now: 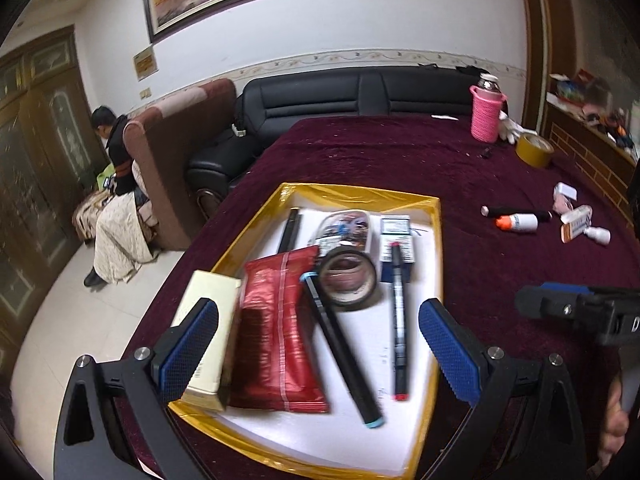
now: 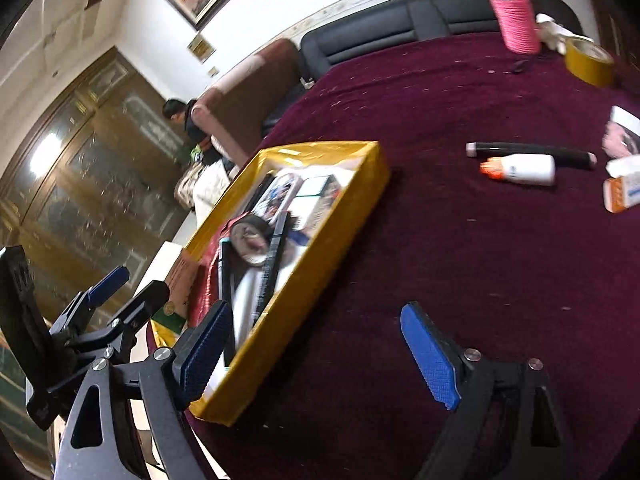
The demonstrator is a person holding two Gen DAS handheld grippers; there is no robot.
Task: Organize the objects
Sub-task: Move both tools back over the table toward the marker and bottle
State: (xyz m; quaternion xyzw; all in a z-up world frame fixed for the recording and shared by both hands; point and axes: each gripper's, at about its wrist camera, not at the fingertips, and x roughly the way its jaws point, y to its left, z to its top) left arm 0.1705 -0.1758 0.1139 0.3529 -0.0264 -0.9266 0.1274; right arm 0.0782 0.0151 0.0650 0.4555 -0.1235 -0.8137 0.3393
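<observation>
A gold-rimmed tray [image 1: 438, 264] [image 2: 352, 216] on the maroon table holds a red packet [image 1: 276, 328], a beige box [image 1: 208, 320], a tape roll [image 1: 347, 278], a black marker with blue caps [image 1: 340, 348], a red-tipped pen [image 1: 398, 320], a blue box [image 1: 394, 236] and a printed pouch [image 1: 344, 226]. My left gripper [image 1: 320, 344] is open and empty just above the tray's near end. My right gripper [image 2: 320, 350] is open and empty over the cloth right of the tray; it shows in the left wrist view [image 1: 560, 304]. The left gripper shows in the right wrist view [image 2: 124, 288].
On the cloth at right lie a white bottle with orange cap [image 1: 518, 222] [image 2: 520, 168], a black marker [image 2: 532, 150], small boxes [image 1: 574, 224] [image 2: 624, 192] and a small white bottle [image 1: 598, 235]. A pink-sleeved bottle [image 1: 488, 110] [image 2: 514, 16] and yellow tape roll [image 1: 534, 150] [image 2: 588, 60] stand far back. A person sits at left.
</observation>
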